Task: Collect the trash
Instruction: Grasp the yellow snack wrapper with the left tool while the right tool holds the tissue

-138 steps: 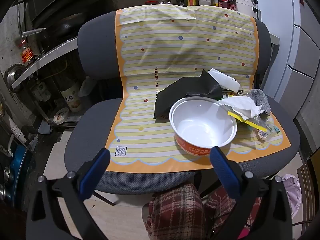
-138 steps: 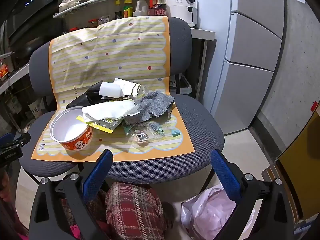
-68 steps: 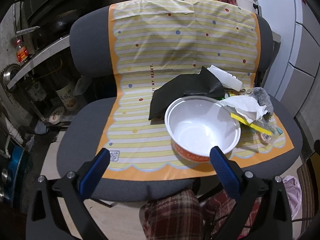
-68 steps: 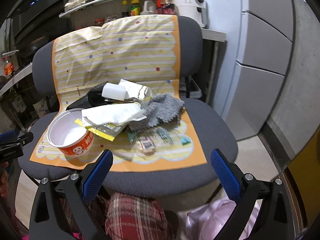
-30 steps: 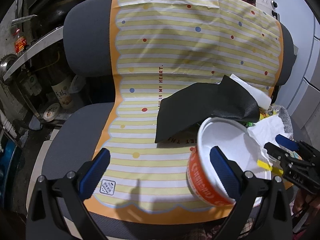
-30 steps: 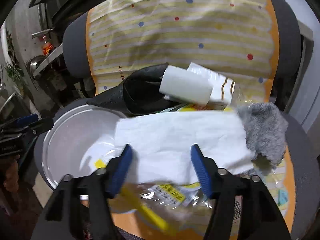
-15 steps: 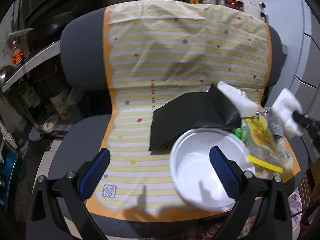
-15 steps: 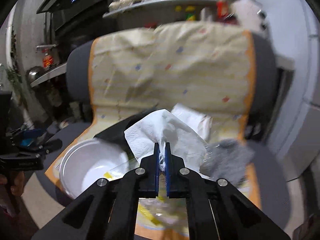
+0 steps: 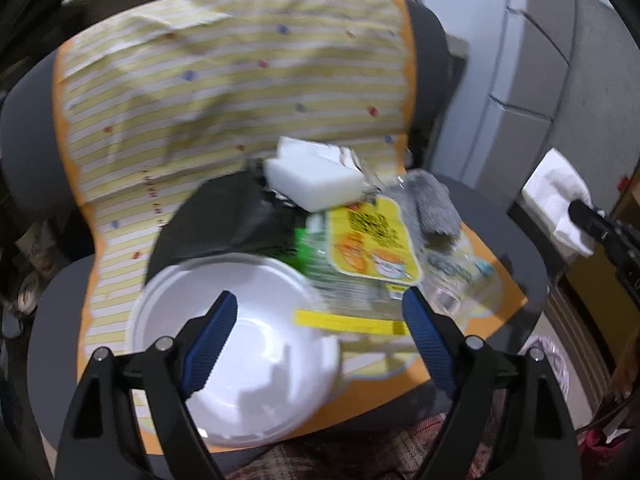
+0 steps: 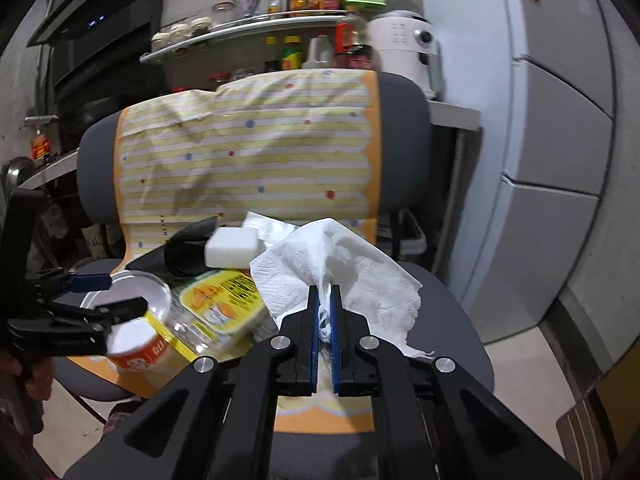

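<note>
My right gripper point(image 10: 325, 300) is shut on a crumpled white paper napkin point(image 10: 344, 260) and holds it up above the right side of the chair seat; the napkin also shows at the right edge of the left wrist view point(image 9: 556, 196). My left gripper point(image 9: 320, 312) is open, one finger over the white paper bowl point(image 9: 240, 340) with an orange band point(image 10: 140, 344). On the seat lie a yellow snack wrapper point(image 9: 372, 236), a white foam block point(image 9: 312, 180), a black bag point(image 9: 228, 216), a grey cloth point(image 9: 432, 204) and clear plastic wrappers point(image 9: 452, 280).
The trash lies on a grey office chair point(image 10: 448, 312) covered by a yellow striped sheet point(image 10: 248, 152). A pink plastic bag point(image 9: 548, 360) lies on the floor at the right. Shelves of bottles point(image 10: 304, 48) stand behind, a grey cabinet point(image 10: 560, 152) at the right.
My right gripper has carried the napkin further right and away from the pile. My left gripper has moved in closer over the bowl and the view has swung right.
</note>
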### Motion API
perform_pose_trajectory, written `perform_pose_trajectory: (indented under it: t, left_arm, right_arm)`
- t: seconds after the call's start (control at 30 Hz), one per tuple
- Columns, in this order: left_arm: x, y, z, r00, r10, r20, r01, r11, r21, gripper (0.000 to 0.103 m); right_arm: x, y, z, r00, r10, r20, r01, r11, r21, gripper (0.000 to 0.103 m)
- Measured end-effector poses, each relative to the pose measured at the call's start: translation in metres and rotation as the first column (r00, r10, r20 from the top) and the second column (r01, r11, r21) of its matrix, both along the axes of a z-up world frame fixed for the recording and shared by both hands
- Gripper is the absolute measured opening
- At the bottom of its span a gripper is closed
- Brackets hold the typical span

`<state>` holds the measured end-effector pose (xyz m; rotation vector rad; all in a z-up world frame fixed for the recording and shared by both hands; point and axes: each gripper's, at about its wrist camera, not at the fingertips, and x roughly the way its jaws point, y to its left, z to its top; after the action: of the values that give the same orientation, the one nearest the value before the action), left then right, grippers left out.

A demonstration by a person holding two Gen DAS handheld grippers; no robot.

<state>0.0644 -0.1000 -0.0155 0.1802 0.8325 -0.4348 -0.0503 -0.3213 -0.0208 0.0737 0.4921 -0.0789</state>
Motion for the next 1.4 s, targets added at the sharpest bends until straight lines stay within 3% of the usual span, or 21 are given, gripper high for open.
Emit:
perform_pose_trajectory:
  t: [0.17, 0.23, 0.3, 0.4, 0.53, 0.67, 0.8, 0.87, 0.93, 1.0, 1.03, 1.1, 1.13, 1.2, 1.23, 1.3, 1.4]
  left_arm:
    - [0.011, -0.019, -0.017, 0.997, 0.009, -0.075, -0.009, 1.0, 0.002, 0.082]
    - [0.003, -0.028, -0.015, 0.999, 0.025, -0.029, -0.024, 0.999, 0.043, 0.082]
    - [-0.014, -0.041, -0.013, 0.999, -0.035, 0.013, 0.034, 0.997, 0.067, 0.086]
    - [-0.032, -0.05, -0.015, 0.995, -0.095, 0.042, 0.09, 0.99, 0.107, 0.086]
    - [-0.043, -0.059, -0.025, 0.991, -0.112, 0.075, 0.097, 0.98, 0.175, 0.088]
    - [-0.036, -0.073, -0.039, 0.989, -0.108, 0.102, 0.078, 0.962, 0.261, 0.088]
    - [-0.025, -0.086, -0.053, 0.978, -0.14, 0.156, 0.069, 0.918, 0.389, 0.088]
    - [-0.022, -0.092, -0.055, 0.969, -0.181, 0.167, 0.096, 0.901, 0.423, 0.088]
    - [-0.016, -0.095, -0.055, 0.966, -0.193, 0.172, 0.105, 0.9, 0.424, 0.082]
    - [-0.009, -0.094, -0.052, 0.97, -0.189, 0.153, 0.114, 0.91, 0.398, 0.063]
    - [-0.006, -0.093, -0.049, 0.971, -0.186, 0.149, 0.118, 0.919, 0.377, 0.059]
    - [0.0, -0.088, -0.04, 0.974, -0.172, 0.147, 0.118, 0.94, 0.32, 0.042]
    - [0.002, -0.086, -0.035, 0.976, -0.164, 0.146, 0.118, 0.951, 0.284, 0.039]
    - [0.007, -0.078, -0.021, 0.978, -0.148, 0.149, 0.118, 0.974, 0.193, 0.02]
    - [0.008, -0.074, -0.014, 0.978, -0.139, 0.156, 0.115, 0.982, 0.152, 0.019]
    - [0.009, -0.064, 0.004, 0.976, -0.129, 0.175, 0.123, 0.991, 0.044, 0.001]
    - [0.006, -0.052, 0.027, 0.974, -0.129, 0.185, 0.148, 0.985, -0.091, 0.0]
  right_arm:
    - [-0.009, -0.016, -0.012, 1.0, -0.021, -0.014, 0.021, 0.999, 0.024, 0.005]
    - [-0.012, -0.022, -0.013, 0.999, -0.033, -0.011, 0.034, 0.999, 0.031, 0.005]
    - [-0.016, -0.027, -0.015, 0.999, -0.041, -0.013, 0.042, 0.999, 0.035, 0.005]
    - [-0.019, -0.035, -0.017, 0.999, -0.053, -0.013, 0.053, 0.998, 0.04, 0.005]
    - [-0.022, -0.045, -0.021, 0.998, -0.06, -0.021, 0.061, 0.996, 0.07, 0.005]
    - [-0.023, -0.048, -0.025, 0.998, -0.055, -0.029, 0.058, 0.994, 0.095, 0.005]
    - [-0.024, -0.05, -0.026, 0.998, -0.05, -0.032, 0.053, 0.994, 0.099, 0.005]
    - [-0.023, -0.052, -0.027, 0.998, -0.05, -0.036, 0.054, 0.993, 0.102, 0.005]
    - [-0.021, -0.053, -0.028, 0.998, -0.052, -0.04, 0.056, 0.993, 0.105, 0.005]
    - [-0.02, -0.053, -0.029, 0.998, -0.054, -0.043, 0.058, 0.993, 0.106, 0.005]
    - [-0.019, -0.053, -0.029, 0.998, -0.054, -0.044, 0.059, 0.993, 0.106, 0.005]
    - [-0.019, -0.052, -0.028, 0.998, -0.054, -0.044, 0.058, 0.993, 0.102, 0.005]
    - [-0.018, -0.051, -0.028, 0.998, -0.055, -0.044, 0.059, 0.993, 0.097, 0.005]
    - [-0.018, -0.05, -0.026, 0.998, -0.056, -0.041, 0.059, 0.994, 0.093, 0.005]
    - [-0.018, -0.049, -0.024, 0.998, -0.056, -0.038, 0.06, 0.994, 0.091, 0.005]
    - [-0.018, -0.048, -0.022, 0.998, -0.056, -0.034, 0.059, 0.995, 0.086, 0.005]
    - [-0.021, -0.045, -0.014, 0.998, -0.063, -0.021, 0.065, 0.995, 0.078, 0.005]
